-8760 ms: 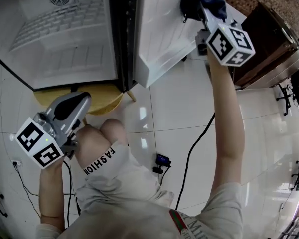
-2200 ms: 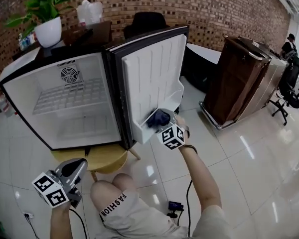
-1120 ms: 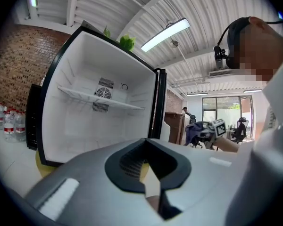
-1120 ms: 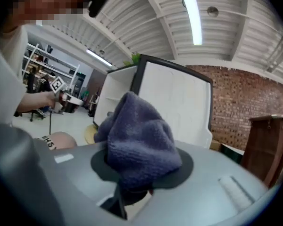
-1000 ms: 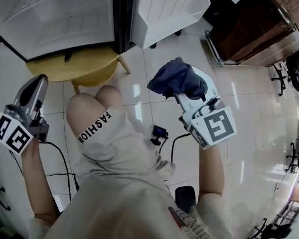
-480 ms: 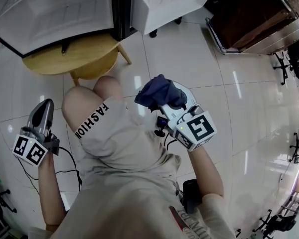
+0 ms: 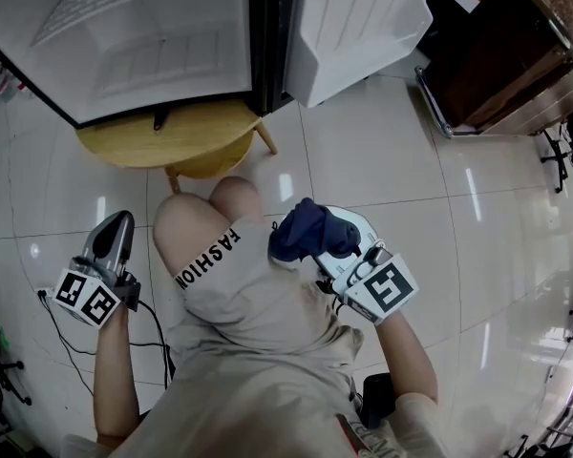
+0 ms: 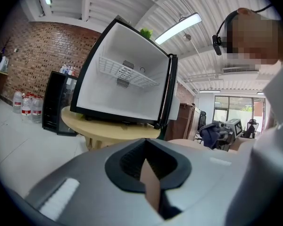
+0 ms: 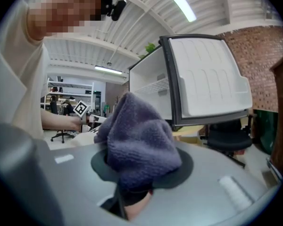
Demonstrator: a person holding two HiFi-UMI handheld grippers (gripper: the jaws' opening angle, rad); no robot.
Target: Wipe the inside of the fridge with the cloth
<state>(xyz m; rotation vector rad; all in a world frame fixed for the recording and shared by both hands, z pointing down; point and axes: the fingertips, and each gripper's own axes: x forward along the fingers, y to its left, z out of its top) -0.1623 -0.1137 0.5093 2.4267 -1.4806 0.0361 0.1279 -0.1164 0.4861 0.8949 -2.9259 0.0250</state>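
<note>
The person's arms were bent and held low on either side of the lap. The left tongs (image 7: 116,225) pointed roughly level toward the fridge (image 7: 124,46), out to the left of the bare knee (image 7: 210,218); their jaws were pressed together with nothing between them. The right tongs (image 7: 317,248) sat over the pale shorts (image 7: 258,294), nipped narrowly on the cloth (image 7: 304,229); the cloth bunched up over their tip, well short of the fridge.

The fridge stood open on a round yellow table (image 7: 172,141), just ahead of the knee; its door (image 7: 358,17) was swung wide to the right. Bare floor tiles (image 7: 392,160) lay between the right tongs and the door's lower edge; a dark wooden cabinet (image 7: 497,55) stood off to the right.

The cloth was dark blue, thick and nubbly like towelling, crumpled into a soft mound. The tongs' bodies were smooth grey with a black throat round the jaws; each carried a white cube with black square markers. The fridge was smooth white inside with a black frame and held a white wire shelf (image 8: 125,74); the tiles were glossy and pale.
</note>
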